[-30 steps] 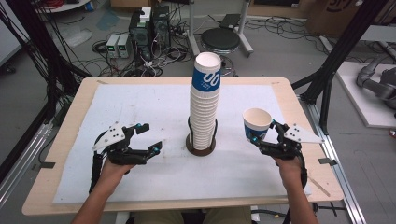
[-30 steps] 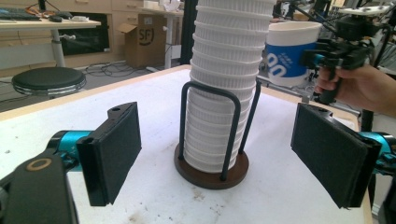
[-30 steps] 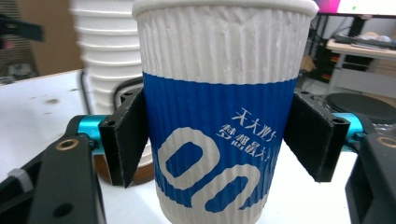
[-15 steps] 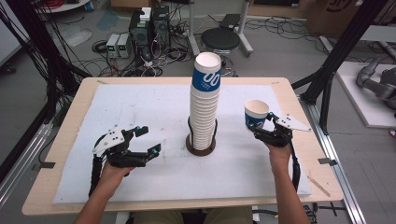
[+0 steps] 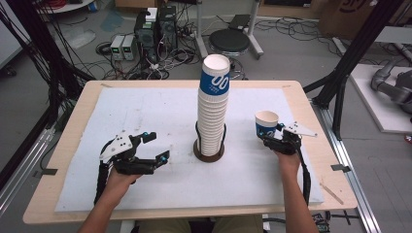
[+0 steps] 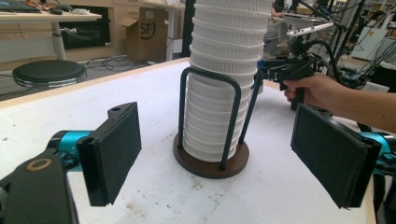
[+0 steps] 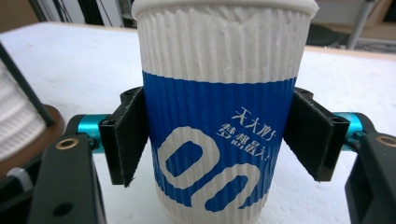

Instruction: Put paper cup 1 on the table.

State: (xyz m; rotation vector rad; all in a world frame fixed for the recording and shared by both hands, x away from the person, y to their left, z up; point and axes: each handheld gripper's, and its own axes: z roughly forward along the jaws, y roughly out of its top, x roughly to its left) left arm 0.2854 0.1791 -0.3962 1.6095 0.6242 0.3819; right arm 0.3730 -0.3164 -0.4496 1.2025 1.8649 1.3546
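Observation:
A tall stack of white ribbed paper cups [image 5: 213,111], the top one banded blue, stands in a black wire holder on a round brown base [image 5: 209,154] at the middle of the white mat. In the left gripper view the stack [image 6: 219,84] rises just ahead. My left gripper [image 5: 159,145] lies on the mat left of the stack, open and holding nothing [image 6: 224,156]. My right gripper [image 5: 268,137] is right of the stack, shut on a single upright blue-and-white cup [image 5: 266,124]. Both pads [image 7: 130,135] press the cup's [image 7: 219,116] sides. Whether the cup's base touches the mat I cannot tell.
The white mat [image 5: 145,111] covers a wooden table [image 5: 311,121] with edges near on all sides. Black frame poles [image 5: 350,63] stand right of the table. A round stool [image 5: 229,41] and electronic boxes sit on the floor behind it.
My right gripper has come down toward the mat with the cup in it, the hand swinging in behind the cup. The left gripper has kept still.

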